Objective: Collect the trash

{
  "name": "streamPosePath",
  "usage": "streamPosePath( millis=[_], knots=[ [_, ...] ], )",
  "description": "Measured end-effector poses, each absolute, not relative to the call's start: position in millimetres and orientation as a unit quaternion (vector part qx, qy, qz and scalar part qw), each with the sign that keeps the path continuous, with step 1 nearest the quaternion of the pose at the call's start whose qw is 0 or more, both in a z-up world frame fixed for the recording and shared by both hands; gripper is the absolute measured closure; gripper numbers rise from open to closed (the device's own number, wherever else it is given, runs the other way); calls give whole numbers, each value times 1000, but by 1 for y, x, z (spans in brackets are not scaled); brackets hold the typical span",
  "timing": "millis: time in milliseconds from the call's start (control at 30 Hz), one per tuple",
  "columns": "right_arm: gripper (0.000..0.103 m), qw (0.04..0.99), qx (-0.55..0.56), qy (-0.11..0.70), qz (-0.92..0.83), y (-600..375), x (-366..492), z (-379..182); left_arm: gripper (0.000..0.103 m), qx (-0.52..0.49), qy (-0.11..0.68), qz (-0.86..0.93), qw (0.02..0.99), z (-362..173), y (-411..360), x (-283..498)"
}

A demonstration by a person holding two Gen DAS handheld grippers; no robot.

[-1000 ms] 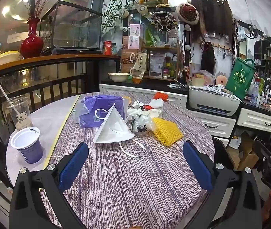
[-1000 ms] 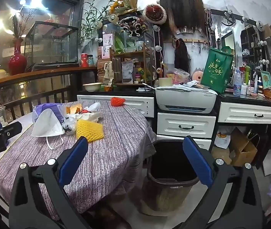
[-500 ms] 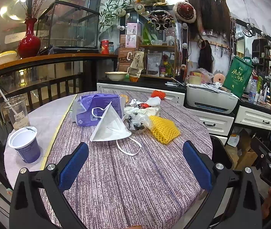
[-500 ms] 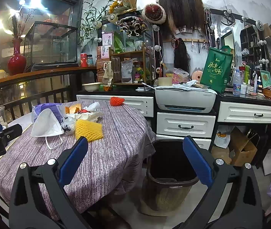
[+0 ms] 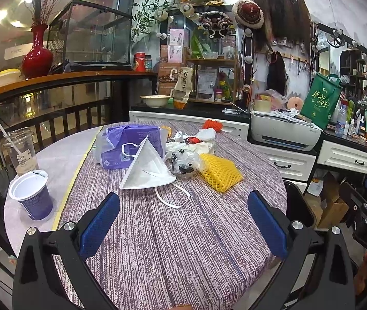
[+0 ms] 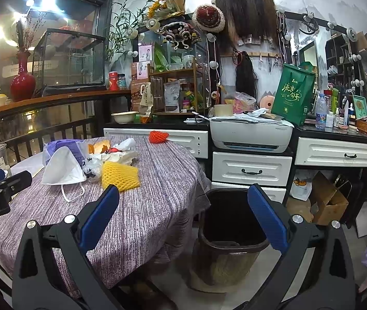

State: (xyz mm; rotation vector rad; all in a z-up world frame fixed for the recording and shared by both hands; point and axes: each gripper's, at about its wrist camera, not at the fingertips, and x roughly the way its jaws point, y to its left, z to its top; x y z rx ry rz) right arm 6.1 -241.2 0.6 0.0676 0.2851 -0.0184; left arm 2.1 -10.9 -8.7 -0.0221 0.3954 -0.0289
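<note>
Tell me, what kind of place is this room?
Probably a costume or makeup studio, doubling as a workroom. Long hairpieces hang on the wall beside a bulb-lined vanity mirror, an ornate headdress tops the shelf, and a printer sits on white drawers.

Both the left gripper (image 5: 183, 219) and the right gripper (image 6: 183, 218) have matte black angular frames, textured blue finger pads (image 5: 98, 226), and silver screw heads (image 5: 296, 224) just behind the pads.

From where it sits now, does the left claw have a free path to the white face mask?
Probably yes. The left claw is open and empty, and the white face mask lies straight ahead on bare tablecloth, with only its loose strap between them.
</note>
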Motion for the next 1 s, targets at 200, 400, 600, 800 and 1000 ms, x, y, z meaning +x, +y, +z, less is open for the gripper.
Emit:
streamPosePath(
  millis=[200,400,600,800,1000],
  knots=[
    [5,989,33,141,-9,-241,6,1,5,-12,198,-15,980,-11,-11,3],
    [5,989,33,143,-9,-241,7,0,5,-11,197,-15,980,-11,-12,2],
    [5,989,33,144,-9,-241,7,1,5,-11,199,-15,980,-14,-12,3],
    [5,989,33,144,-9,-241,7,0,5,-10,200,-15,980,-15,-12,3],
    [5,989,33,145,-8,-241,8,0,5,-10,200,-15,980,-15,-12,3]
  ],
)
